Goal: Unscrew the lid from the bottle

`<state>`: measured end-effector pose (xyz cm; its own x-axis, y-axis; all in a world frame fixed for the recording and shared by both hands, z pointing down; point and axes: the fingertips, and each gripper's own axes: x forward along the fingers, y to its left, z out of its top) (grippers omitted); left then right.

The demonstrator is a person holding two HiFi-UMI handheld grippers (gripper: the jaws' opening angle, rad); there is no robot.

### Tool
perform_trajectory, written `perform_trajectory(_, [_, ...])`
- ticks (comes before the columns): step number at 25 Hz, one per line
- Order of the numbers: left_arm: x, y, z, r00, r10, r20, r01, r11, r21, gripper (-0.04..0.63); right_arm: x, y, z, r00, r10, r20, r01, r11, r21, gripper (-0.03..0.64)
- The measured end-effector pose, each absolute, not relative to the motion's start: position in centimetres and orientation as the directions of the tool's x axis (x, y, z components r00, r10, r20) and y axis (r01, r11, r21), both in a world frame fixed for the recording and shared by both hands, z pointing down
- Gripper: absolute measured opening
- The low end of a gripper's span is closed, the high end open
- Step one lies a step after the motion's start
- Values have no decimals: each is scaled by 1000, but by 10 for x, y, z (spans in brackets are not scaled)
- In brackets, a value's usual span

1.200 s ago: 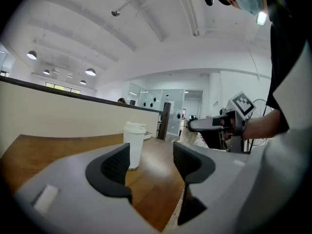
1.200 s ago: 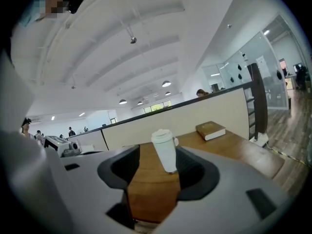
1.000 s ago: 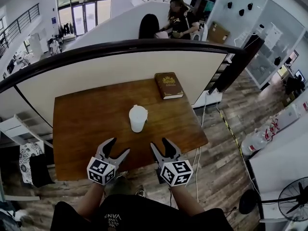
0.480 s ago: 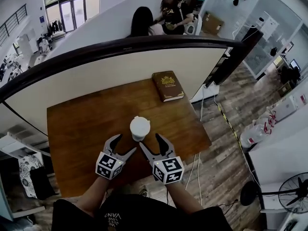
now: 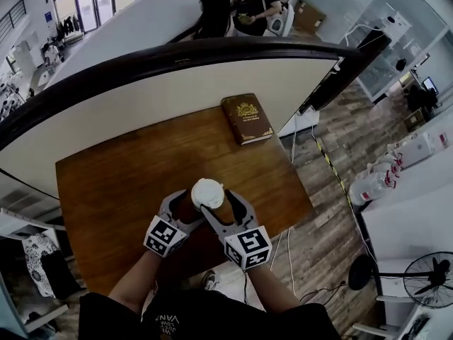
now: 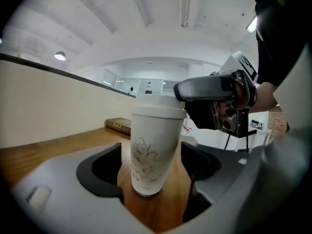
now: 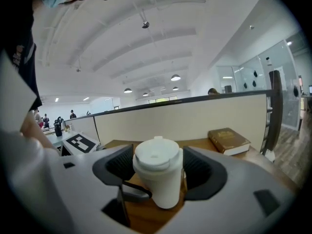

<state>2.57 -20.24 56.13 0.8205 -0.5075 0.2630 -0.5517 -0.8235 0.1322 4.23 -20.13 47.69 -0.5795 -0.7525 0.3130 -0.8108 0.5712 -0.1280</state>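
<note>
At table (image 5: 113,183) centre: bottle (image 5: 207,193) upright, book (image 5: 246,119) at edge.

Open-plan office. A wooden desk (image 5: 106,183) stood closed off on its far side by a curved cream partition (image 5: 177,91) with a dark top rail. A brown hardbound book (image 5: 246,119) lay near the desk's far right corner. Beyond the partition, two people (image 5: 244,2) were at another workstation. Glass-walled rooms (image 5: 396,41) lined the right side and tall glazed doors (image 5: 85,2) the far left. Wood-plank flooring (image 5: 333,211), trailing cables (image 5: 291,147) and a pedestal fan (image 5: 428,278) occupied the near right. Round ceiling lamps (image 7: 175,77) lit the hall.
</note>
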Motion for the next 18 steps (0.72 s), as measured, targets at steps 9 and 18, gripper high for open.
perform_trajectory(9, [51,-211,574,879,-414,239,-447,-888,106,380,35,-206,486,-598,-737,315,-788,613,-60,290])
perform_trajectory(18, [59,-214,580,902,-375,216,-402,-910,100,379,38,-210,485,-729,-615,301,-653,756,-36,290])
